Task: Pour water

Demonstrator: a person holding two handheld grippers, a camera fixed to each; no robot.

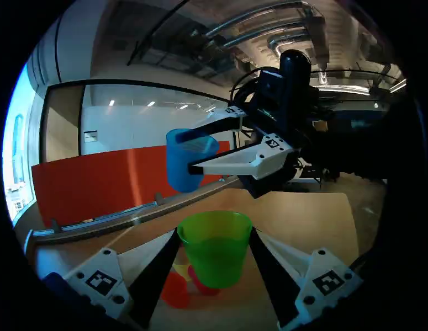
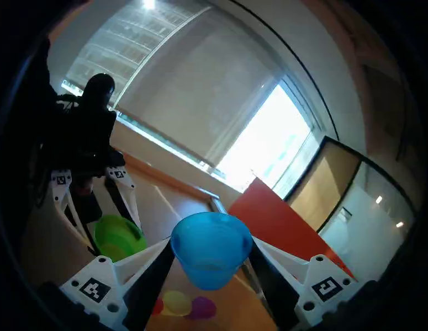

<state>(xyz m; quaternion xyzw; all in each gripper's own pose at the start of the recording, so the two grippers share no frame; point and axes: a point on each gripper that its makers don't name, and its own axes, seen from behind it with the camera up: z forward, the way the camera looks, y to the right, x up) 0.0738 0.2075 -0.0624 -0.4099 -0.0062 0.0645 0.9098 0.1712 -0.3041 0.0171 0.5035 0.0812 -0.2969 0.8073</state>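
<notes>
**Operator:** In the left gripper view, what is the left gripper (image 1: 215,237) holding?

**Technician:** Its fingers are clamping the green cup (image 1: 215,254) at lower centre, mouth facing up. The right gripper (image 1: 185,150) is gripping the blue cup (image 1: 186,174) at upper left of it. That cup is sitting higher and off to one side, roughly upright.

**Operator:** And in the right gripper view?

**Technician:** The right gripper (image 2: 211,243) is pressing on the blue cup (image 2: 211,265) at lower centre. The green cup (image 2: 120,237) is lying lower left, between the left gripper's fingers. I cannot tell whether there is water in either cup.

**Operator:** What is the pour depending on?

**Technician:** Probably on bringing the blue rim over the green mouth, then tipping it toward that side.
</notes>
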